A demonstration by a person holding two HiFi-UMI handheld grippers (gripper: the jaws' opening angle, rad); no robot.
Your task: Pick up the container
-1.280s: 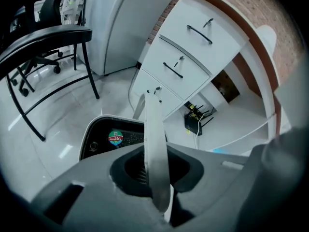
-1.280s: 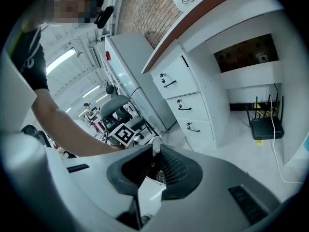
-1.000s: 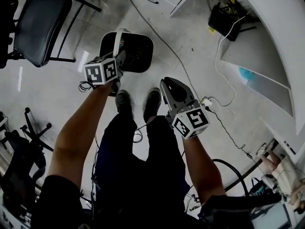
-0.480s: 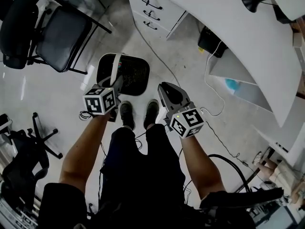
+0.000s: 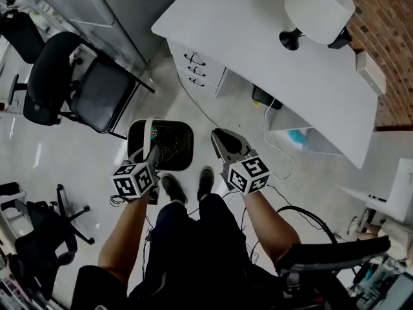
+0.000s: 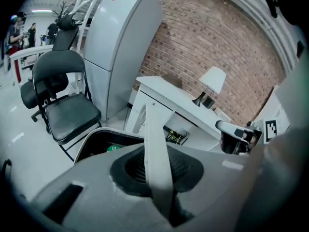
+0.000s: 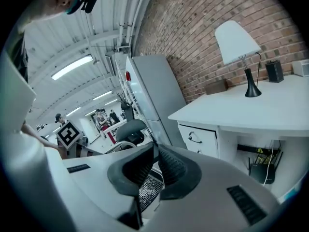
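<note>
The left gripper (image 5: 152, 155) had its jaws clamped on the white handle (image 5: 147, 134) of the container (image 5: 169, 146), a black mesh bin with something green inside. In the left gripper view the handle (image 6: 157, 153) ran as a pale strap straight up between the dark pads (image 6: 186, 166), and the container (image 6: 104, 144) hung below them. Seen from the head, the container sat just ahead of the person's shoes (image 5: 174, 187), between a black chair (image 5: 97, 92) on the left and a white desk (image 5: 271, 50) with drawers on the right. A white lamp (image 5: 319, 8) stood on the desk, near a brick wall (image 5: 393, 57). The right gripper (image 5: 222, 141) was just beside the container's right edge, not touching it; its jaws were closed together with nothing between them, and the mesh (image 7: 148, 190) showed below them
</note>
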